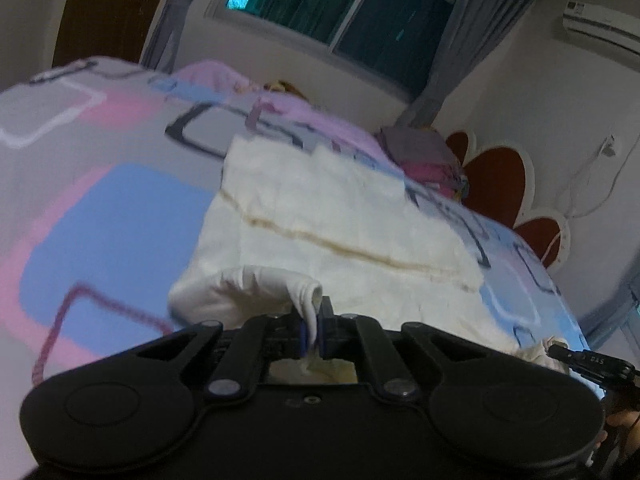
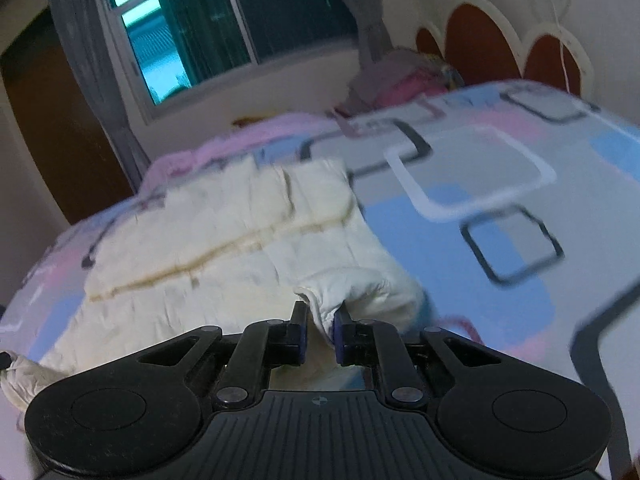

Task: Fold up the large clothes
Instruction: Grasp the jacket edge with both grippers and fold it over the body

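You have one white garment (image 1: 328,216) on the bed (image 1: 104,208); your left gripper (image 1: 314,330) and right gripper (image 2: 320,338) each pinch one bunched edge at lower centre.

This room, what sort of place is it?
Most likely a bedroom: a bed under a patterned sheet, a red petal-shaped headboard, a curtained window and a wall air conditioner.

A bed (image 1: 100,208) covered in a pastel sheet of pink, blue and grey squares carries a cream garment (image 1: 320,216), with folded clothes (image 1: 428,160) piled at two o'clock.
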A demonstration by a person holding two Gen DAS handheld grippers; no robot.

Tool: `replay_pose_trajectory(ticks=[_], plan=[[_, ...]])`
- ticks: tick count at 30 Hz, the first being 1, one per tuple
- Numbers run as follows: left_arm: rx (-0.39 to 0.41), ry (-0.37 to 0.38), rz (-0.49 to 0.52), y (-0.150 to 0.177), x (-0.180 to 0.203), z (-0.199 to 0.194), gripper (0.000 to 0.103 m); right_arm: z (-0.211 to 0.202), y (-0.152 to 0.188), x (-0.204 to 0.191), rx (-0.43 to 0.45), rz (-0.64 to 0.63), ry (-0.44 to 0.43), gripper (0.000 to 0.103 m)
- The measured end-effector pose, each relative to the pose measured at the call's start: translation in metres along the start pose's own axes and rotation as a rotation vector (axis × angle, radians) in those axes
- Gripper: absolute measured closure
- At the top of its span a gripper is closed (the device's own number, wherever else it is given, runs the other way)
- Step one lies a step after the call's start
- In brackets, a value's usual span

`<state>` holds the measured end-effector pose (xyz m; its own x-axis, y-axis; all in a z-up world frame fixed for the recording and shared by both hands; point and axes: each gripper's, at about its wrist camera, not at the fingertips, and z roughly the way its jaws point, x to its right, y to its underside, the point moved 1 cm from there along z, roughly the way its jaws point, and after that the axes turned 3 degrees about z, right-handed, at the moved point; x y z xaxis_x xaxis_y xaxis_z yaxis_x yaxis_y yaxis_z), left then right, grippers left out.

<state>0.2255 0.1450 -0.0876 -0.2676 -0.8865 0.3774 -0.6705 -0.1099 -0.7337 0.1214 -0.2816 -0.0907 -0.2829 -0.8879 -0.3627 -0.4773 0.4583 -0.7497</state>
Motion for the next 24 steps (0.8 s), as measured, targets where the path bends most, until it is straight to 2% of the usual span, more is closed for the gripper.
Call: replay_pose_trajectory(ticks=[4, 17, 24], plan=[[0.039, -0.015, 0.003, -0.031, 0.000, 0.023, 0.098, 0.027, -0.033, -0.007, 0.038, -0.020, -0.002, 0.094], [0.116, -0.092, 0.025, -0.130, -0.001, 0.124, 0.098, 0.152, -0.138, -0.022, 0.121, -0.054, 0.022, 0.095], [0.097, -0.173, 0.049, -0.165, -0.005, 0.190, 0.098, 0.225, -0.168, -0.025, 0.108, -0.079, 0.067, 0.095]])
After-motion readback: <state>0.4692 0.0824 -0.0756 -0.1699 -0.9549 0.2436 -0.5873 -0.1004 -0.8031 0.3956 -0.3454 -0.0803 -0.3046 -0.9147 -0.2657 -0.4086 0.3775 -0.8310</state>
